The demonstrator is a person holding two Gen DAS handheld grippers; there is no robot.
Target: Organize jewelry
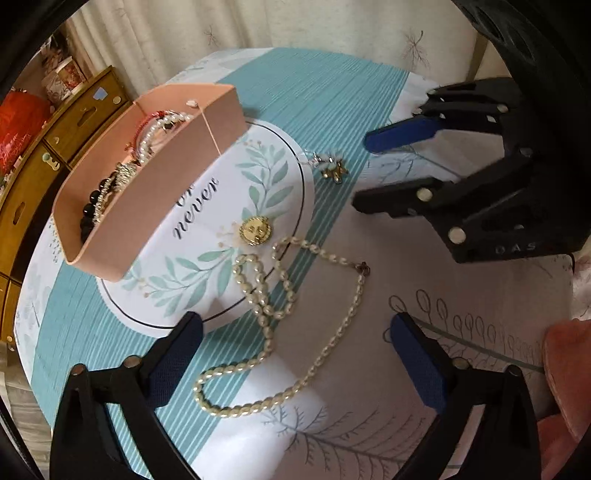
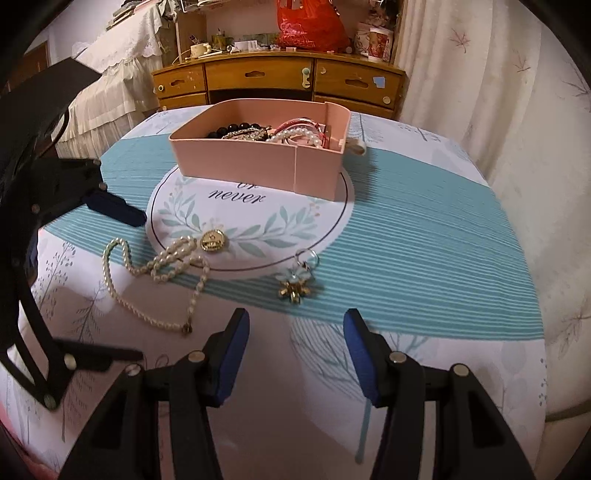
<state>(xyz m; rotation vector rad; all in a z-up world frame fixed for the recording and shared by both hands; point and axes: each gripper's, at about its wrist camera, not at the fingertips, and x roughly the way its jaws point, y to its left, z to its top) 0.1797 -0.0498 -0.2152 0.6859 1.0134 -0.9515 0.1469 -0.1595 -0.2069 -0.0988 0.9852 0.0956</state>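
A pink jewelry box [image 1: 155, 192] [image 2: 258, 162] holds several bracelets and bead strings. A pearl necklace [image 1: 280, 310] [image 2: 159, 273] lies loose on the tablecloth, with a gold round brooch [image 1: 255, 231] [image 2: 213, 240] beside it. A flower brooch [image 1: 330, 166] [image 2: 295, 284] lies apart, to the right. My left gripper [image 1: 295, 347] is open and empty, just above the necklace. My right gripper [image 2: 295, 354] is open and empty, close before the flower brooch; it also shows in the left wrist view [image 1: 364, 173].
The table wears a white and teal cloth [image 2: 424, 258] with a round printed emblem [image 2: 255, 221]. A wooden drawer cabinet [image 2: 280, 79] with clutter and a red bag [image 2: 310, 26] stands behind. A curtain [image 2: 480, 92] hangs at the right.
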